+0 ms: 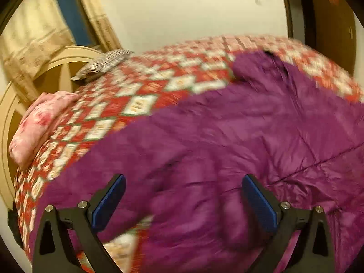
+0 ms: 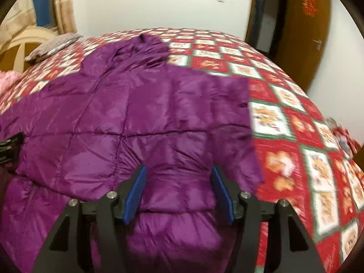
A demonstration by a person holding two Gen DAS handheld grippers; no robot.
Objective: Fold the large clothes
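Note:
A large purple quilted jacket (image 1: 250, 125) lies spread on a bed, its collar end (image 2: 147, 43) toward the far side. My left gripper (image 1: 183, 178) hovers over the jacket's near left part, its blue pads (image 1: 109, 202) wide apart with nothing gripped. Over the jacket's (image 2: 136, 104) near right part sits my right gripper (image 2: 179, 169). Its pads (image 2: 135, 195) stand partly apart, and a puffy section of the jacket bulges between them without being clearly squeezed. The jacket's right edge has a flap folded inward.
The bed carries a red and white patterned cover (image 1: 159, 84), also bare to the right (image 2: 284, 136). A pink pillow (image 1: 38, 122) and a striped pillow (image 1: 102, 64) lie by the cream headboard (image 1: 56, 68). A wooden door (image 2: 302, 34) stands open at the far right.

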